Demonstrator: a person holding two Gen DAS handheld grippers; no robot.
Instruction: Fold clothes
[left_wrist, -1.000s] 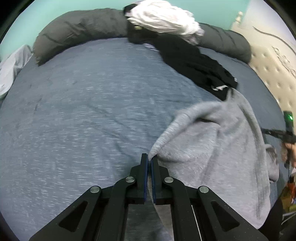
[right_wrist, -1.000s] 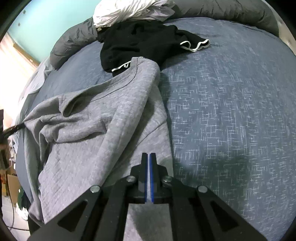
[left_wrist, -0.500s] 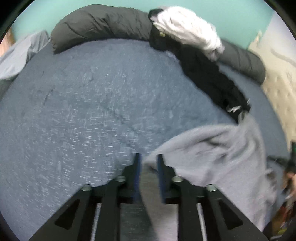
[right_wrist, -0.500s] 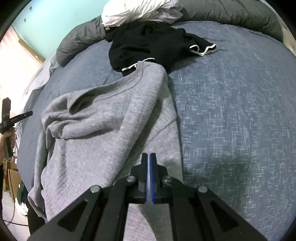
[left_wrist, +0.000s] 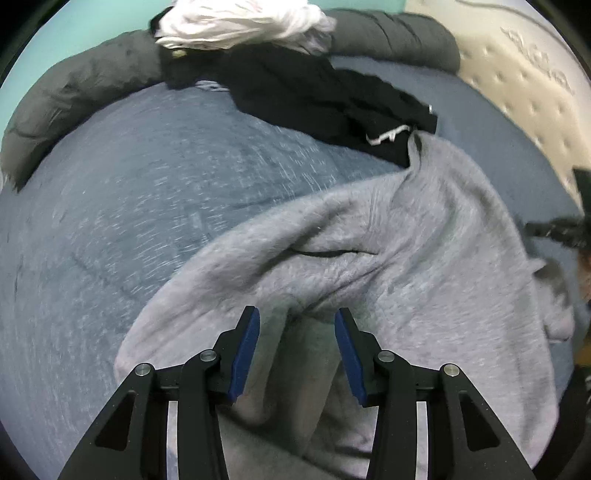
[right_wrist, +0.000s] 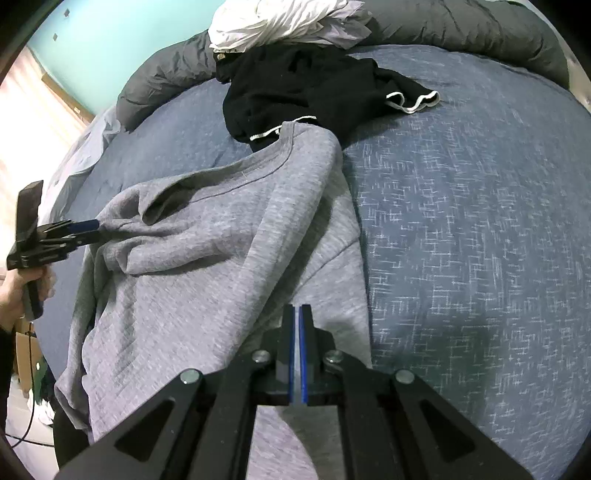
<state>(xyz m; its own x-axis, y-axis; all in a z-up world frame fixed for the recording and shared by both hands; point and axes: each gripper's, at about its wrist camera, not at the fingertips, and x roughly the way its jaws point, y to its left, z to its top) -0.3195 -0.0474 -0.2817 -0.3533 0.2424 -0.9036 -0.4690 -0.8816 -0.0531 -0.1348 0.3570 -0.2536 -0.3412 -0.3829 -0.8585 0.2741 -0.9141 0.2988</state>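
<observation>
A bed with a blue-flecked cover takes up pretty much everything, and a dark grey duvet is bunched along its far edge. On the bed a grey sweatshirt is spread out rumpled, with its near end draped over the bed's near edge. A black garment with white trim is lying just beyond the sweatshirt, touching its collar end, and a crumpled white garment is piled past that against the duvet.

The left gripper is held over a raised fold of the sweatshirt. Its jaws have just been opening and now stand apart, with the fold sitting between them but not pinched. In the right wrist view the hand holding it is seen at the sweatshirt's left side.

The right gripper is clamped closed on the sweatshirt's near hem, with fabric caught between the blue pads.
</observation>
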